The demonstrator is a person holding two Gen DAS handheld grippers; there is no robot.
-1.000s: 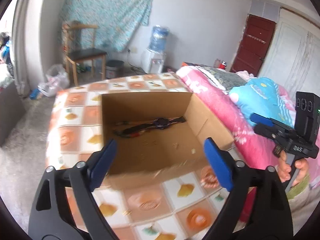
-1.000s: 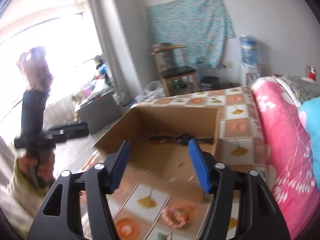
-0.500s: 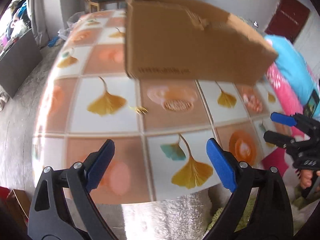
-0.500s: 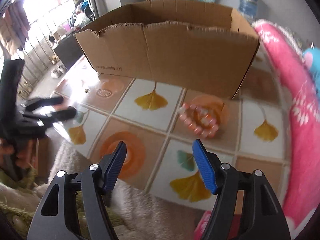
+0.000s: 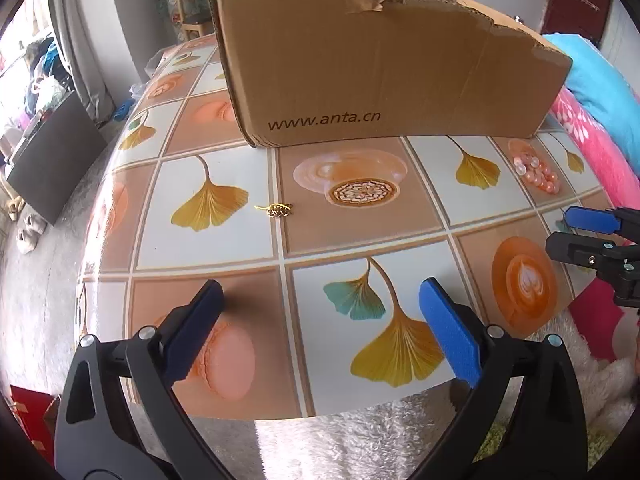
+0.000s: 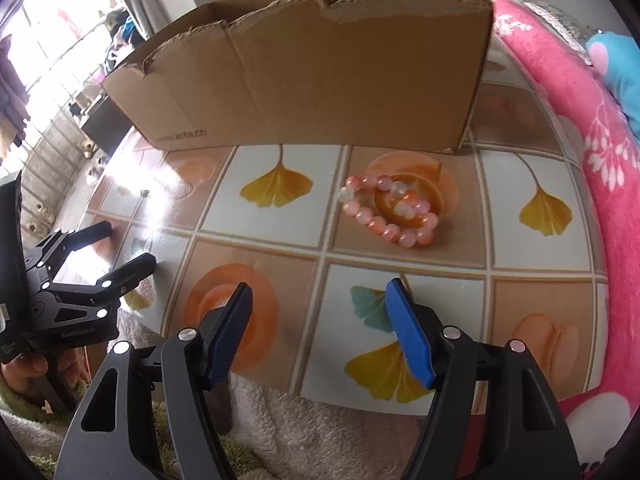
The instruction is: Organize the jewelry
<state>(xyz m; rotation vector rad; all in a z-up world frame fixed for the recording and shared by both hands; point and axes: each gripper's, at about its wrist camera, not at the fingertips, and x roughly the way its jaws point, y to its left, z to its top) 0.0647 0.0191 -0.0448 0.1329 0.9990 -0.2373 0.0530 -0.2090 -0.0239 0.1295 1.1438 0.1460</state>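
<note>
A pink bead bracelet [image 6: 390, 210] lies on the patterned table in front of the cardboard box [image 6: 320, 76]; it also shows at the right in the left wrist view [image 5: 538, 170]. A small gold ornament [image 5: 278, 210] lies on the table in front of the box [image 5: 380, 68]. My left gripper [image 5: 324, 332] is open and empty over the table's near edge. My right gripper [image 6: 320, 336] is open and empty, short of the bracelet. The right gripper shows at the right of the left wrist view [image 5: 576, 232]; the left gripper shows at the left of the right wrist view [image 6: 120, 248].
The tiled table [image 5: 360, 248] ends at a near edge with white fluffy fabric [image 5: 360, 432] below. A pink blanket [image 6: 580, 120] lies along the right side. A dark cabinet [image 5: 52, 160] stands on the floor at left.
Both grippers have dropped from looking into the box to low over the table's near edge. The box interior is now hidden; the bracelet and gold ornament are in view.
</note>
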